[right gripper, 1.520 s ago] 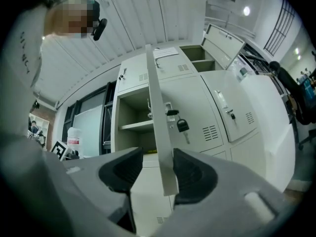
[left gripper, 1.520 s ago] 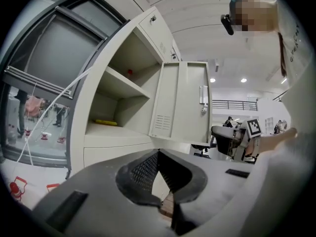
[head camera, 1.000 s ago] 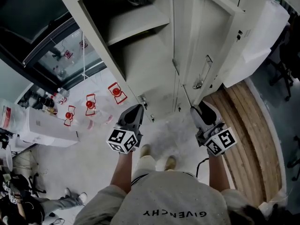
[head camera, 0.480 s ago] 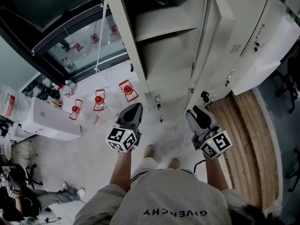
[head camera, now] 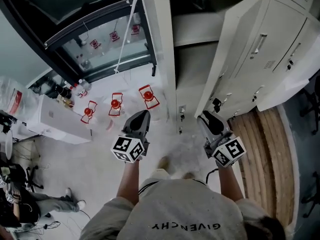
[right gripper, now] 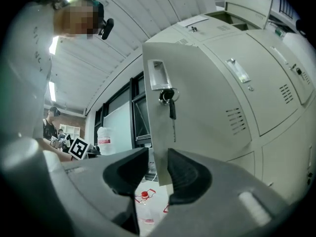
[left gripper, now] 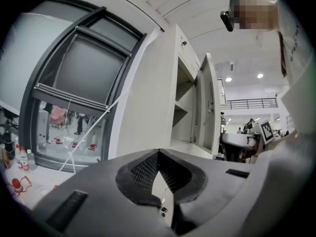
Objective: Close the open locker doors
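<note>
Right gripper view: my right gripper [right gripper: 158, 156] has just been closing its jaws. The free edge of the open locker door [right gripper: 197, 107] stands between them, low on the leaf, below the key [right gripper: 171, 106] hanging in its lock. The pads look clamped on the sheet, though the fisheye shows a sliver of gap on one side, so I'd call it a light pinch. My left gripper [left gripper: 159, 153] is clenched on nothing, tips meeting, out in front of the locker's side panel [left gripper: 143, 98] and well clear of the door. Further out, the door stands swung away from the locker bank [head camera: 280, 39], and the open compartment [head camera: 200, 49] with its shelf [head camera: 200, 31] is still exposed beside it. Step in hand, as I judge it, is swinging this door to, grip made and not yet shut. The next move calls for carrying the edge round its arc toward the frame. I'd let go before a jaw gets trapped in the gap, then press the face flat to latch it. What may be a second door [right gripper: 247, 3] stands open at the top of the bank, so that comes after.
</note>
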Action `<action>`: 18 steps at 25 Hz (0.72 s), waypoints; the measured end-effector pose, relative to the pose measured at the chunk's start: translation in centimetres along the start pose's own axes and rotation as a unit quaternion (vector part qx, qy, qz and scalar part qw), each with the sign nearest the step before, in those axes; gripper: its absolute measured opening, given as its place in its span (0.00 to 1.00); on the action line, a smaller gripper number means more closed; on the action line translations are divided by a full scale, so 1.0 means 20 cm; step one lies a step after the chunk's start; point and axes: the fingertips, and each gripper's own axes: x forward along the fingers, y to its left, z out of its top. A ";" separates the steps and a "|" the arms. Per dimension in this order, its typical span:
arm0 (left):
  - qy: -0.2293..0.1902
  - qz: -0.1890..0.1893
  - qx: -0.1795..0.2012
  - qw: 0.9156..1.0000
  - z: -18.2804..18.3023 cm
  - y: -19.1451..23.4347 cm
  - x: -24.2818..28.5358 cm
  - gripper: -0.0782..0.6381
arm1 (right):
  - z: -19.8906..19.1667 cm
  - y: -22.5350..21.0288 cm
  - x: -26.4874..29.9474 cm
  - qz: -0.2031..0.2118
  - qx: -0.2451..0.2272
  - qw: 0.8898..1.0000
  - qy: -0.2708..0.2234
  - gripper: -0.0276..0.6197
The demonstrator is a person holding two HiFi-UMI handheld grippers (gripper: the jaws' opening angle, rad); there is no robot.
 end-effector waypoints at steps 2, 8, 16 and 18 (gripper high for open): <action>-0.002 0.009 0.000 1.000 0.01 0.06 -0.03 0.10 | -0.01 0.01 0.06 0.005 -0.003 1.000 0.002 0.23; -0.010 0.040 0.000 0.999 0.04 0.23 -0.10 0.10 | -0.06 -0.01 0.26 0.019 -0.001 1.000 0.003 0.23; -0.011 0.049 0.000 0.999 0.07 0.34 -0.09 0.10 | -0.08 -0.06 0.49 0.028 -0.004 1.000 0.010 0.23; -0.010 0.048 0.000 0.999 0.07 0.36 -0.09 0.10 | -0.08 -0.07 0.54 0.027 -0.003 1.000 0.011 0.23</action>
